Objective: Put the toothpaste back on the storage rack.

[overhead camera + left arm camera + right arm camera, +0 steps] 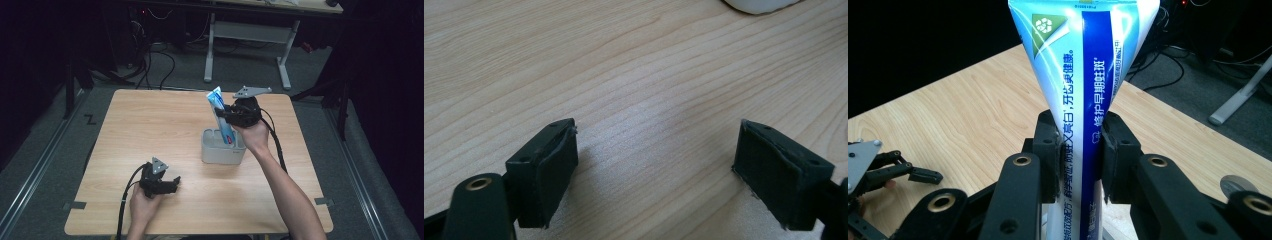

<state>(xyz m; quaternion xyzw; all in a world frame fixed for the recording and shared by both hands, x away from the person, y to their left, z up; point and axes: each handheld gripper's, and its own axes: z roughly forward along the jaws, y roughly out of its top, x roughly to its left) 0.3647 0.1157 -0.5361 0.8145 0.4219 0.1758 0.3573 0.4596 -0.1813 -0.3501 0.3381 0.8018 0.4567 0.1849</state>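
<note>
One blue-and-white toothpaste tube [1083, 75], printed with Chinese characters, stands upright.

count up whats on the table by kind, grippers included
toothpaste tube: 1
grey holder: 1
grippers: 2, the left gripper open over bare wood, the right gripper shut on the tube above the holder
total: 4

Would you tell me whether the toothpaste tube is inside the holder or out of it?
Partly in: the toothpaste tube stands with its lower end inside the grey holder, gripped by the right gripper.
</note>
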